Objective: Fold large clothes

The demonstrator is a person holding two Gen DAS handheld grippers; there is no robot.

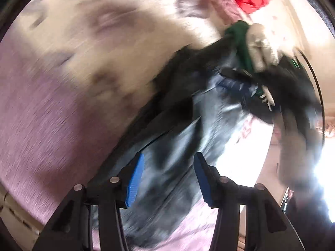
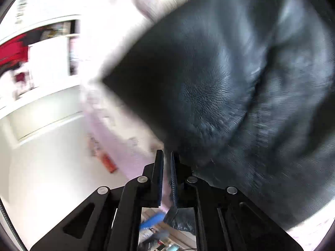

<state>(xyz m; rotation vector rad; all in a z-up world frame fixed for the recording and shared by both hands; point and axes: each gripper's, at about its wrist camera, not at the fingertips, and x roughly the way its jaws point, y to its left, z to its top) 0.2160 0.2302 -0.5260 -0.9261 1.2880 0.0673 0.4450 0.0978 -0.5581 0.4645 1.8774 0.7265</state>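
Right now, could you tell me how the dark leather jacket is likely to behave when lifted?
The jacket will probably flop and drape, since it creases and folds softly. Its shiny grained surface may slip between pads. It looks thick, so likely heavy for a garment.

Both grippers are black plastic linkage frames with round silver screw heads at the joints. The left gripper (image 1: 169, 175) has bright blue ribbed pads; the right gripper (image 2: 167, 176) looks darker. The hand (image 1: 261, 48) wears a whitish glove with a green cuff.
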